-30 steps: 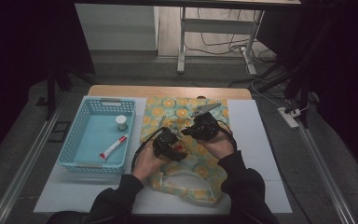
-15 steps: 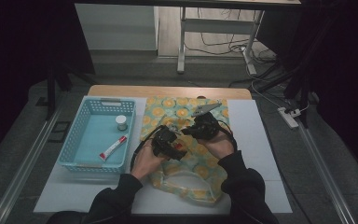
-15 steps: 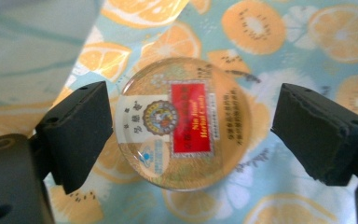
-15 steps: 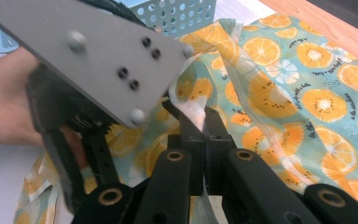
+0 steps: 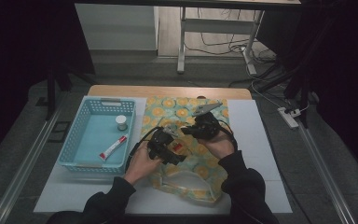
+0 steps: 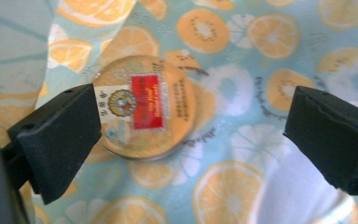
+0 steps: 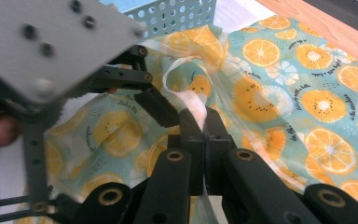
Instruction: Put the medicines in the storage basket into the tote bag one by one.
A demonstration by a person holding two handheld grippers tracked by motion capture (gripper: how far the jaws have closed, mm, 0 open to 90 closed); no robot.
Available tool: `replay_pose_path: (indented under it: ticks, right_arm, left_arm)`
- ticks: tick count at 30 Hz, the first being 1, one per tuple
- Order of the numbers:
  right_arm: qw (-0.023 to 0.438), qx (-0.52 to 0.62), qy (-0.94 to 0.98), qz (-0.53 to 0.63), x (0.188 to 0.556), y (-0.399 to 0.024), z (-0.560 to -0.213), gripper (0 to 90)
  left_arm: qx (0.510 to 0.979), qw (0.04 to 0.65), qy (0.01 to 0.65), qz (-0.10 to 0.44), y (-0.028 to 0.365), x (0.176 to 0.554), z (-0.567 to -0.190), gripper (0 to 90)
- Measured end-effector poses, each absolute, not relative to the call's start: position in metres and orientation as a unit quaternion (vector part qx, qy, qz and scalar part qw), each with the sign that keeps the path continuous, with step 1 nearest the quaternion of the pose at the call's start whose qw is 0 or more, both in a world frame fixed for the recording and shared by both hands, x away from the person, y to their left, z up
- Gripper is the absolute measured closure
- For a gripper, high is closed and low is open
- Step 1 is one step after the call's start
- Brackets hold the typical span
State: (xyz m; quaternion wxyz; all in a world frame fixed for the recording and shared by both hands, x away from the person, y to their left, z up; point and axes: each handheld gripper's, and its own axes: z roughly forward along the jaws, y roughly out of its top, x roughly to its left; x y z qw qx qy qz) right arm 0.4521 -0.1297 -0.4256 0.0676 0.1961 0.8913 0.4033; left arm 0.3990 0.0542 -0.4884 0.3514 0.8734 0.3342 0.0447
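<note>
Round tin with a red label lies on the orange-print bag, between the wide-apart jaws of the left gripper, which have just been opening. Right gripper pinches the bag's clear rim, likely holding it open.

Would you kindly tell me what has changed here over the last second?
The left gripper has just been opening its jaws and lifted slightly off the round tin, which lies free on the bag. The right gripper stays shut on the bag's rim.
</note>
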Motion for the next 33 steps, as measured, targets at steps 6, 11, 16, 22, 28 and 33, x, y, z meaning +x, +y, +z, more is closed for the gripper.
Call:
replay_pose_path:
  ticks: [6, 11, 16, 22, 28, 33]
  right_arm:
    - [0.067, 0.197, 0.891, 0.404, 0.452, -0.13, -0.425, 89.9]
    - [0.067, 0.196, 0.891, 0.403, 0.453, -0.13, -0.426, 89.9]
    - [0.066, 0.197, 0.891, 0.402, 0.453, -0.13, -0.426, 89.9]
    - [0.067, 0.197, 0.891, 0.403, 0.453, -0.13, -0.427, 89.9]
    - [0.066, 0.198, 0.891, 0.402, 0.453, -0.13, -0.427, 89.9]
    - [0.066, 0.199, 0.891, 0.403, 0.453, -0.13, -0.427, 89.9]
  left_arm:
    - [0.869, 0.369, 0.328, 0.027, 0.061, 0.389, -0.483, 1.0]
    - [0.867, 0.381, 0.32, 0.02, 0.067, 0.381, -0.476, 0.5]
    - [0.868, 0.385, 0.314, 0.017, 0.074, 0.373, -0.471, 0.3]
    - [0.863, 0.394, 0.315, 0.014, 0.086, 0.365, -0.466, 0.4]
    - [0.857, 0.402, 0.321, 0.02, 0.102, 0.359, -0.459, 0.3]
    - [0.854, 0.403, 0.328, 0.025, 0.116, 0.357, -0.455, 0.4]
